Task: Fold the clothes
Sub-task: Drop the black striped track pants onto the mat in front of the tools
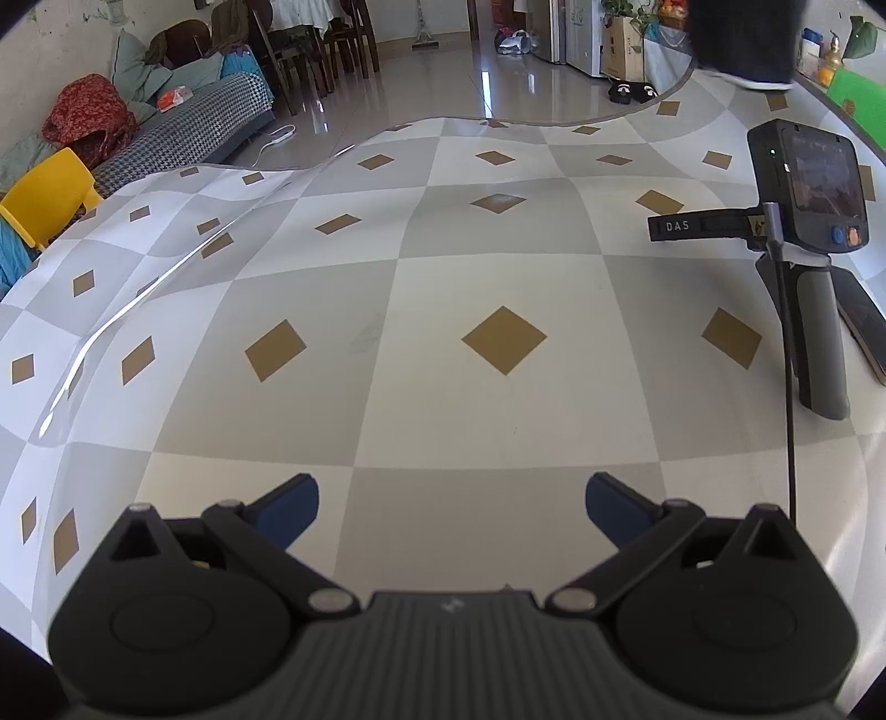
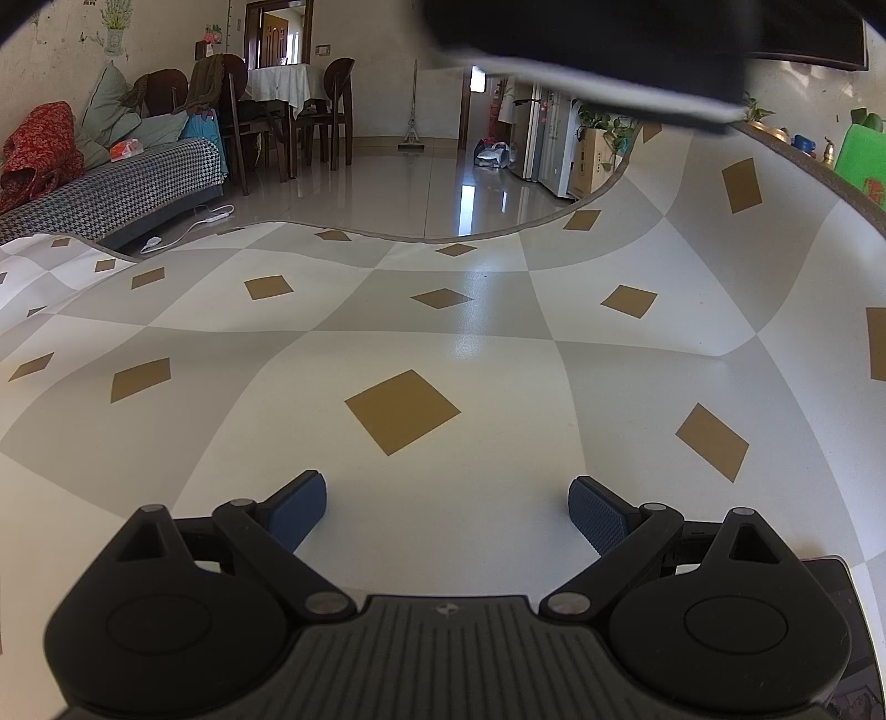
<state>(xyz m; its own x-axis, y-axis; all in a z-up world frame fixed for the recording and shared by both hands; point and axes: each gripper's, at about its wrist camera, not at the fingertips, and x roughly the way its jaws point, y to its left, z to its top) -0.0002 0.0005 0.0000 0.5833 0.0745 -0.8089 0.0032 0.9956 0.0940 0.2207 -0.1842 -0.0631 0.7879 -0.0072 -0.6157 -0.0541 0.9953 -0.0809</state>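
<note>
Left gripper (image 1: 451, 501), right gripper (image 2: 447, 507) – both spread wide, empty – above checkered tablecloth (image 1: 443, 288)

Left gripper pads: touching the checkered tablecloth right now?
Cannot tell. The left wrist view shows the left gripper open over the checkered tablecloth, nothing between its jaws, but the pad undersides are hidden.

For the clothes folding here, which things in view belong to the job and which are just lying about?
Job:
- left gripper, open and empty
- right gripper, open and empty
- dark cloth blurred at the top edge, possibly the garment
- checked tablecloth as work surface

Lying about:
- handheld device with screen
- phone
- sofa
- yellow chair
</note>
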